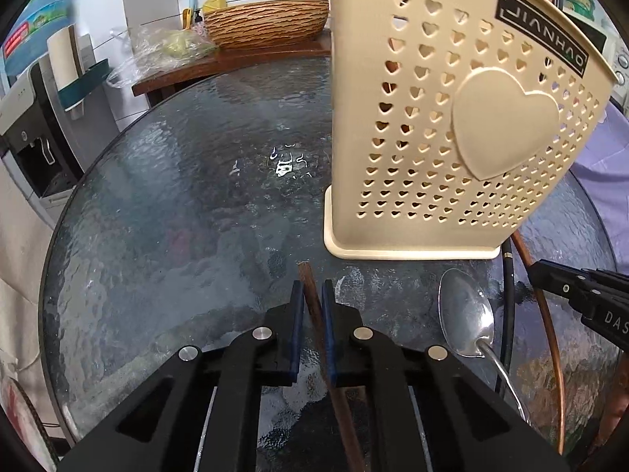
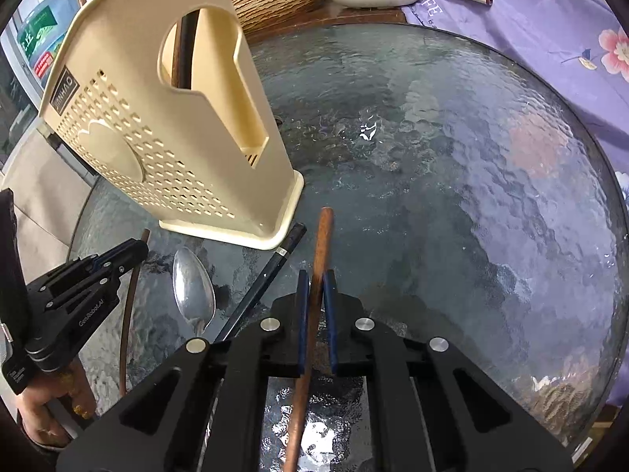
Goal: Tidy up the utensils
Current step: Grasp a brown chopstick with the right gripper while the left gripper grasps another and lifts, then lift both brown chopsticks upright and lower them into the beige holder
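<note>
Chopsticks pinched, one per gripper: left gripper (image 1: 312,295) clamps dark chopstick (image 1: 310,287), right gripper (image 2: 316,287) reddish chopstick (image 2: 320,244) (likely bound for holder (image 1: 452,118))

Right gripper (image 2: 316,287) clamped on a brown chopstick (image 2: 323,236); black chopstick (image 2: 271,271), spoon (image 2: 193,291) alongside; cream holder (image 2: 157,126) behind on glass table (image 2: 471,157); left gripper (image 2: 129,249) pinching another chopstick (image 2: 129,314).

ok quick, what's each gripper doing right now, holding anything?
Left gripper: shut on a dark brown wooden chopstick.
Right gripper: shut on a reddish-brown wooden chopstick.
</note>
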Motion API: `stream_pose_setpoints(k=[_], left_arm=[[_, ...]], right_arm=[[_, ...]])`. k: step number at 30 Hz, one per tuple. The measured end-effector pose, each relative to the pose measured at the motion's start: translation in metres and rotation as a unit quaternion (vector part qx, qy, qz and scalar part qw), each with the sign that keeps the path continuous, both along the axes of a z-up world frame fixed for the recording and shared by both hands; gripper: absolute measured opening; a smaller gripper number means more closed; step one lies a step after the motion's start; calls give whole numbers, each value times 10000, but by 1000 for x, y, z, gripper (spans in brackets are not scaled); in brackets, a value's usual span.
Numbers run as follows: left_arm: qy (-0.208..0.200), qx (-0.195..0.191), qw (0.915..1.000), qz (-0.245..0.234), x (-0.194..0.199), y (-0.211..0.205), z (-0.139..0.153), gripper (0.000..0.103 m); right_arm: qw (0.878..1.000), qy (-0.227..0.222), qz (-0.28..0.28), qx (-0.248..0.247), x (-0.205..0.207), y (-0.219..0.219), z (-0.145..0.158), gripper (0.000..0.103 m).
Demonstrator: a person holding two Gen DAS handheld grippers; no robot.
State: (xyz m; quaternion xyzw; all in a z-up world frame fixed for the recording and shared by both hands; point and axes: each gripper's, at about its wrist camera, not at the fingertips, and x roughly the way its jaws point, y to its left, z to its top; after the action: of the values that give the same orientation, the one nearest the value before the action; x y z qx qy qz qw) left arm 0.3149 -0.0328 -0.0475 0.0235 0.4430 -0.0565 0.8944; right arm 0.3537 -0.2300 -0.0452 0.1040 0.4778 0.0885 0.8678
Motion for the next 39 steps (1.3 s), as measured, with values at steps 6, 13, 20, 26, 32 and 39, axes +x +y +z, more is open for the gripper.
stream_pose_setpoints(k=[6,13,20,26,32,39], left_arm=[[3,-286,9996,47,0,8,2,6],[-358,-557,9978,-28,-14,12,33,6],[-856,-737,9932,-266,-41,10,76,6],[-1223,-837,9881,-413,-62,8,107,6],[-1452,-936,9835,-528,-79,10,127,6],[-1651,-969,9796,-618,-95,13,142,6]], right_arm=[[9995,-185,25,256,-4,-12,0,7],[9960,-610,199,614,-15,-21,20,7],[9879,-1161,440,928,-41,-26,56,7],[9803,-1610,649,942,-65,-22,90,7],[9734,-1914,779,984,-87,-24,118,7],[9686,-2128,937,880,-105,-23,138,7]])
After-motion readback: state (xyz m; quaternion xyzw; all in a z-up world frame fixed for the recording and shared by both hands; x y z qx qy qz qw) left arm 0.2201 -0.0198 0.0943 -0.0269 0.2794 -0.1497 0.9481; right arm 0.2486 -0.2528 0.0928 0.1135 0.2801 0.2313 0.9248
